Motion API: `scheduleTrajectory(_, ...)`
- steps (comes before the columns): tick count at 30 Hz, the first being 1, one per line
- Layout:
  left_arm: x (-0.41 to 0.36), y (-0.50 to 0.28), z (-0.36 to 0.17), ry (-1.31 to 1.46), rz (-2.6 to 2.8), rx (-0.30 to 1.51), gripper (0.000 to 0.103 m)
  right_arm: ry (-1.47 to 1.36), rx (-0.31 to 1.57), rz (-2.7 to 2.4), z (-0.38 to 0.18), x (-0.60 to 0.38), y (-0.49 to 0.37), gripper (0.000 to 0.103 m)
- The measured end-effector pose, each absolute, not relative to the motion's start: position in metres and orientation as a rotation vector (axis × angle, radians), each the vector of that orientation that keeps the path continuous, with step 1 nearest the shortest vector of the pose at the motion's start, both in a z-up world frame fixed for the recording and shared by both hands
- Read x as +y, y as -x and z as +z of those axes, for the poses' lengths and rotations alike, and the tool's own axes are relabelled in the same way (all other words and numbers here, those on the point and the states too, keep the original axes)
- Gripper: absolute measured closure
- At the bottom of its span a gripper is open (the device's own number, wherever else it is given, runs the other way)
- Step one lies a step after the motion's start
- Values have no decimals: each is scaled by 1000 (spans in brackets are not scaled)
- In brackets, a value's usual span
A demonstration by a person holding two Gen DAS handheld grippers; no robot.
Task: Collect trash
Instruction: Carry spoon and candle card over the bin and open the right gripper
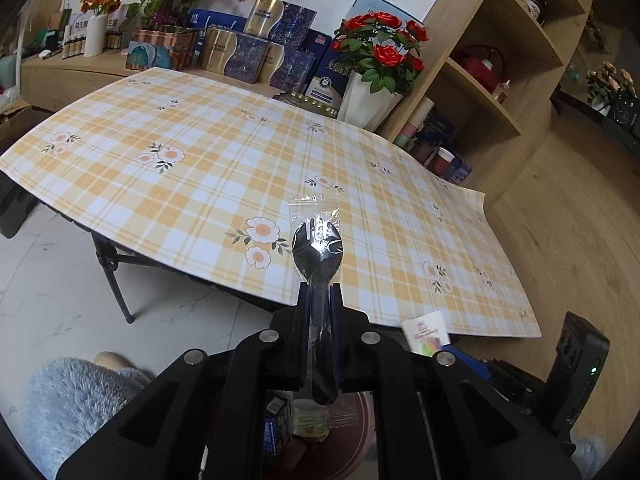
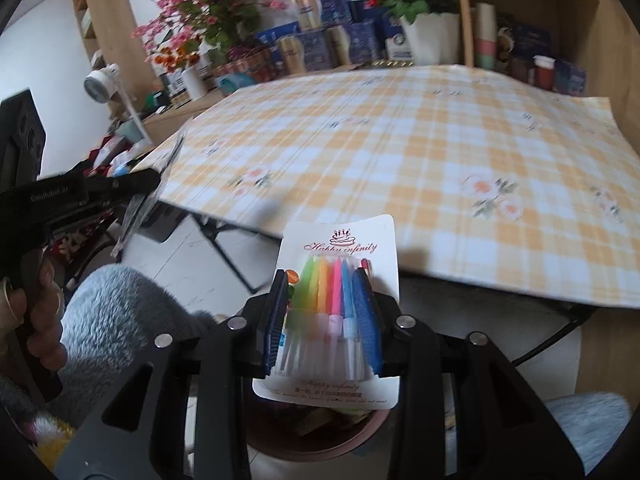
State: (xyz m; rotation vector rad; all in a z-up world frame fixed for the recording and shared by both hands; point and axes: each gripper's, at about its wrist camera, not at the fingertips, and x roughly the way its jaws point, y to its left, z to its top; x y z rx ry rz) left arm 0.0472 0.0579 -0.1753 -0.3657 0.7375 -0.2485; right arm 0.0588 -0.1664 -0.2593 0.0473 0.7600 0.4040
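My left gripper [image 1: 320,292] is shut on a black plastic spork [image 1: 317,248] sealed in a clear wrapper, and holds it up near the table's front edge. My right gripper [image 2: 322,276] is shut on a card pack of coloured birthday candles [image 2: 336,246], its blue pads [image 2: 366,304] pressing on both sides. A pinkish round bin [image 2: 320,450] lies directly below both grippers, with a bottle [image 1: 310,420] and other rubbish inside. In the right wrist view the left gripper [image 2: 156,178] with the wrapped spork shows at the left. The candle pack [image 1: 426,332] also shows in the left wrist view.
A folding table with a yellow plaid flowered cloth [image 1: 240,168] fills the middle. Behind it stand boxes [image 1: 256,52], flower pots [image 1: 372,100] and a wooden shelf [image 1: 492,80]. Grey fluffy fabric [image 2: 128,312] and a person's hand [image 2: 32,308] are at the left. The floor is white tile [image 1: 52,292].
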Motion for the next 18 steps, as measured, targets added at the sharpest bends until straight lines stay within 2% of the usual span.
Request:
scheduleTrajectory(14, 60, -20, -197, 323, -229, 776, 93, -115, 910, 483, -311, -145, -61, 66)
scheduleTrajectory(17, 58, -22, -201, 317, -225, 783, 93, -119, 909, 490, -311, -144, -59, 63)
scheduleTrajectory(18, 56, -22, -203, 314, -225, 787, 93, -114, 899, 484, -309, -144, -58, 58)
